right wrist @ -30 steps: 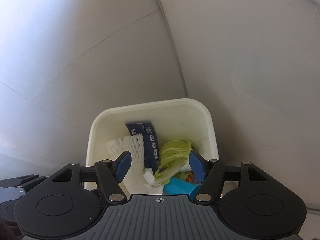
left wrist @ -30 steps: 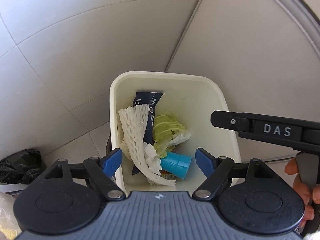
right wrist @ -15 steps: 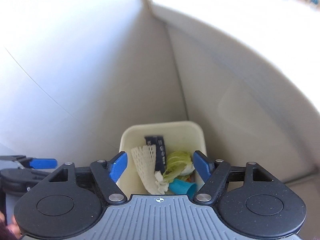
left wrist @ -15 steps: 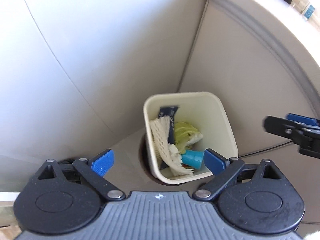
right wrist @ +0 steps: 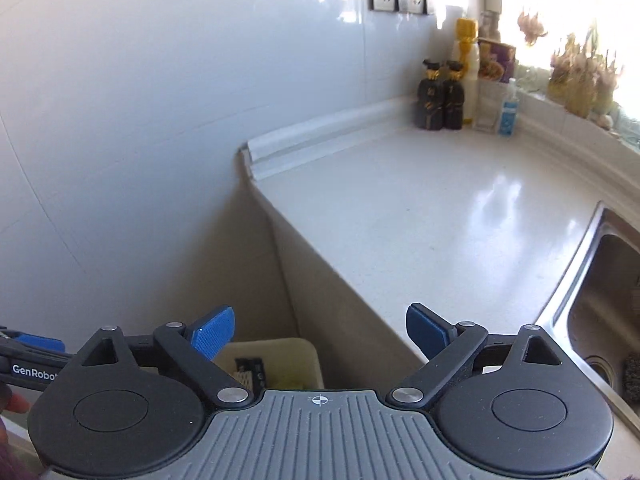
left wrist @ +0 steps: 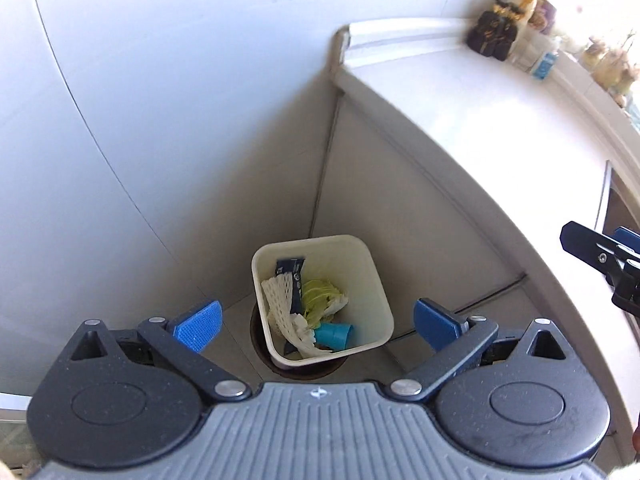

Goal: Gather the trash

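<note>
A cream trash bin (left wrist: 372,272) stands on the floor in the corner beside the counter. It holds white foam netting (left wrist: 280,300), a dark blue wrapper (left wrist: 294,276), green cabbage leaves (left wrist: 318,296) and a blue cup (left wrist: 334,334). My left gripper (left wrist: 318,322) is open and empty, high above the bin. My right gripper (right wrist: 320,334) is open and empty, raised to counter height; the bin's rim (right wrist: 280,346) shows just below it. The right gripper's tip shows at the right edge of the left wrist view (left wrist: 600,256).
A white countertop (right wrist: 420,208) runs to the right, with dark bottles (right wrist: 440,96), a yellow-capped bottle (right wrist: 468,64) and a blue-labelled bottle (right wrist: 508,110) at its back. A steel sink (right wrist: 600,312) lies at the right. Tiled wall (right wrist: 140,120) is on the left.
Both grippers have risen well away from the bin, which now looks small. The right gripper has tilted up to face the countertop and sink. Both jaws have opened wider.
</note>
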The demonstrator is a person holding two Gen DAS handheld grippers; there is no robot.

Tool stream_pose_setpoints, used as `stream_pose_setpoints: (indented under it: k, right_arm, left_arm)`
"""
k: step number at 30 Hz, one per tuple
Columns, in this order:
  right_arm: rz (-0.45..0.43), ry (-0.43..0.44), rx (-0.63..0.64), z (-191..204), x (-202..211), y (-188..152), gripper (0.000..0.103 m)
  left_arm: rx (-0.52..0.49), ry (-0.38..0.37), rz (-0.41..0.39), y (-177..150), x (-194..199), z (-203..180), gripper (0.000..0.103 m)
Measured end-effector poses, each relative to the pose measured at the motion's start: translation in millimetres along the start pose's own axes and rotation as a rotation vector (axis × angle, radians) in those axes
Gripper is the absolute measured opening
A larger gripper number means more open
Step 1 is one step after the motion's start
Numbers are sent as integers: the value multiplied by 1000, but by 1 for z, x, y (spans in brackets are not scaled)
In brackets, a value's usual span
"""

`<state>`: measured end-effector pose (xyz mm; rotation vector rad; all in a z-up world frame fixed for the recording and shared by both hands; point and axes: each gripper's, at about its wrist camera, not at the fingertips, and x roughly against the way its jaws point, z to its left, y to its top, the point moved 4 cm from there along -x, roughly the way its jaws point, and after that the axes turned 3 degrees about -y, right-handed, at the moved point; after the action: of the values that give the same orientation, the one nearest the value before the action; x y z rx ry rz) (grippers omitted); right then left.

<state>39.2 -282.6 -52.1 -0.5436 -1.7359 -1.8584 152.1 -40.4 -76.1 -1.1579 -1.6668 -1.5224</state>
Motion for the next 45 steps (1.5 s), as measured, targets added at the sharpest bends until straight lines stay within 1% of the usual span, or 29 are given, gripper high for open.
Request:
stream_pose_setpoints:
  k: [3, 5, 7, 10, 13, 18, 28, 35, 45]
  right_arm:
    - [-26, -57, -8, -3, 21, 6, 99]
    - [-31, -90, -17, -7, 36, 12, 100]
    - [-35, -106, -37, -15, 49, 19, 100]
    - [-33, -129, -71, -21, 57, 21, 100]
    - [-42, -152, -82, -27, 68, 23, 100]
    - [-67, -180, -76, -37, 82, 24, 100]
    - [-45, -210, -84, -48, 87, 13, 101]
    - [-39, -219, -79, -48, 88, 11, 101]
    - [-51, -204, -69, -43, 92, 11, 101]
  left_arm:
    - [0, -2, 3, -2, 17, -14, 103]
    - [-15, 11, -7, -4, 29, -23, 103]
    - [-32, 22, -4, -7, 35, -31, 103]
    - [-39, 24, 6, -9, 39, -39, 103]
    - [-59, 46, -10, -10, 44, -47, 103]
    - [-69, 43, -38, -11, 53, -55, 103]
    - [-86, 49, -54, -19, 62, -65, 103]
    - [-77, 47, -66, -20, 65, -62, 103]
    - [-89, 38, -67, -21, 65, -64, 103]
